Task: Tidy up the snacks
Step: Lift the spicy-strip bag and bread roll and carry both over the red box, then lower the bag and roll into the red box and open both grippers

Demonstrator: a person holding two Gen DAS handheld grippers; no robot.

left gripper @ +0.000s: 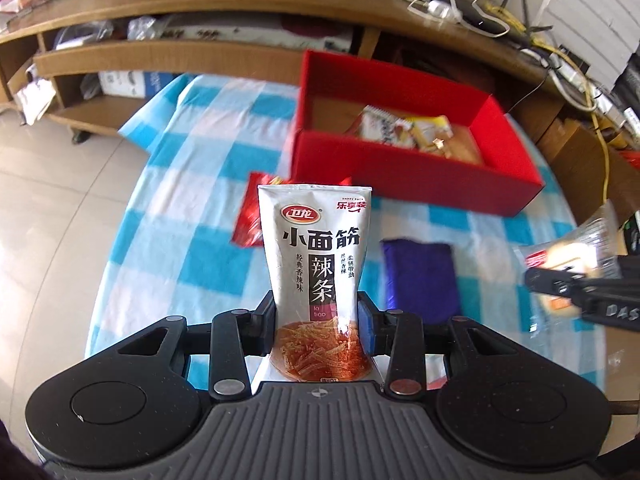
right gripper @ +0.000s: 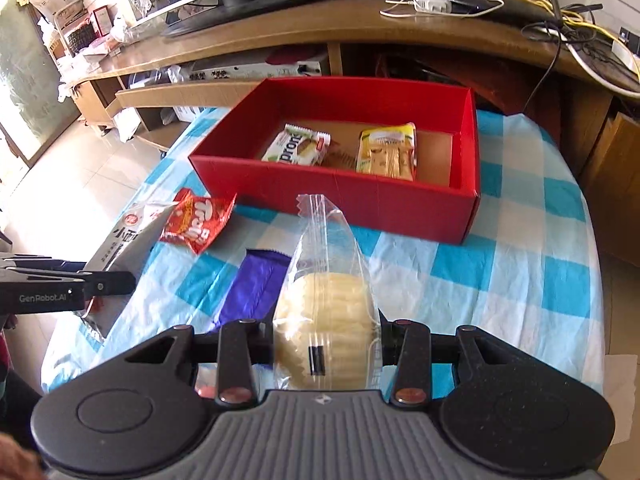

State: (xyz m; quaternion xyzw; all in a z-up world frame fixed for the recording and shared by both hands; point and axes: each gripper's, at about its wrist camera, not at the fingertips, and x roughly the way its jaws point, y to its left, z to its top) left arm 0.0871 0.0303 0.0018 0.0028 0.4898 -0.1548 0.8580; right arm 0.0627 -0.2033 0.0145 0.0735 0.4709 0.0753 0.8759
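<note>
My left gripper (left gripper: pixel 318 320) is shut on a white latiao snack pouch (left gripper: pixel 316 248), held upright above the table; it also shows at the left of the right wrist view (right gripper: pixel 120 240). My right gripper (right gripper: pixel 326 340) is shut on a clear bag of pale yellow cakes (right gripper: pixel 328 312), also seen at the right edge of the left wrist view (left gripper: pixel 572 264). A red box (right gripper: pixel 360 204) (left gripper: pixel 400 160) stands at the back of the table and holds a few snack packs (right gripper: pixel 298 146). A red Trolli packet (right gripper: pixel 196 224) (left gripper: pixel 250 220) and a purple packet (right gripper: pixel 256 284) (left gripper: pixel 420 276) lie on the cloth in front of the box.
The table has a blue and white checked cloth (right gripper: pixel 500 272). Behind it runs a wooden TV cabinet (right gripper: pixel 280 36) with a router and tangled cables (right gripper: pixel 520 4) at the right. Tiled floor (left gripper: pixel 52 184) lies to the left.
</note>
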